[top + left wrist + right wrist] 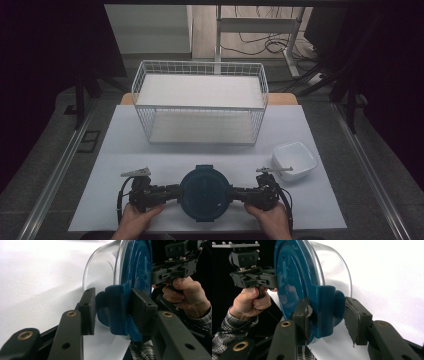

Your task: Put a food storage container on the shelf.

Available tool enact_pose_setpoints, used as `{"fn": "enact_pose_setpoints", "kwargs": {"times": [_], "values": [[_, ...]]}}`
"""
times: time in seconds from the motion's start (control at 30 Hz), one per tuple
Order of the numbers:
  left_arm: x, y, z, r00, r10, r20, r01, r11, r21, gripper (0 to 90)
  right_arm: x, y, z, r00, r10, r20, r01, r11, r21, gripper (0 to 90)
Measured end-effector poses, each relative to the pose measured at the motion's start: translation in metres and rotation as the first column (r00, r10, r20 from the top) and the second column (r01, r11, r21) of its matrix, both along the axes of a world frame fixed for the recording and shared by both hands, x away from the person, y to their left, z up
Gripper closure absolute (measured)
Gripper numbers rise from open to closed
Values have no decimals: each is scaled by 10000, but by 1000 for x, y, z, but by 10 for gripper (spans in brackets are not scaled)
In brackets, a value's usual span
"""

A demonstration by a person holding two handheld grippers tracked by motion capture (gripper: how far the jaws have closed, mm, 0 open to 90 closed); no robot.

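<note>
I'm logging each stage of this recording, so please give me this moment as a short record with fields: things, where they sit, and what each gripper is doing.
container: clear round container with blue lid, near table edge, between both grippers
left gripper: jaws astride the lid's left clip; one pad touches, the other stands slightly apart
right gripper: jaws astride the lid's right clip; one pad touches, a gap at the other
wire basket: far middle of table, white liner inside
white bowl: right of the container, apart from it
surface: white sheet over the table
</note>
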State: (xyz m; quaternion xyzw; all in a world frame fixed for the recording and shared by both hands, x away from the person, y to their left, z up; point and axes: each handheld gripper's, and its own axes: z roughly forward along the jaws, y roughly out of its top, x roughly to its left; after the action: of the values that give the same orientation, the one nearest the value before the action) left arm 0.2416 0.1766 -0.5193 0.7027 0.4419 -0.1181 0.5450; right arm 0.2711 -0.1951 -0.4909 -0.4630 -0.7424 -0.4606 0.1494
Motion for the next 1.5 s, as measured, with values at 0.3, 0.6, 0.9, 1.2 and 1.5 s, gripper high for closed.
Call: {"fn": "enact_pose_setpoints", "kwargs": {"times": [0.3,0.6,0.9,1.2,1.5], "values": [[3,-2,3,9993,294,-234,-297,9995,-99,579,5,2,-1,10000,7,44,-7,10000,-15,570],[17,-4,26,9986,425,329,-419,9989,-206,582,14,1,28,9894,-121,1450,140,9998,-124,572],[36,5,59,9933,764,864,-761,9971,-67,576,37,14,59,9768,-4,2141,26,9999,-99,570],[55,10,90,9870,990,1264,-1004,9949,45,573,62,20,88,9686,45,2486,-62,10000,62,571],[74,16,121,9806,1242,1516,-1255,9921,-6,572,84,27,114,9642,47,2652,-97,9998,176,570]]}}
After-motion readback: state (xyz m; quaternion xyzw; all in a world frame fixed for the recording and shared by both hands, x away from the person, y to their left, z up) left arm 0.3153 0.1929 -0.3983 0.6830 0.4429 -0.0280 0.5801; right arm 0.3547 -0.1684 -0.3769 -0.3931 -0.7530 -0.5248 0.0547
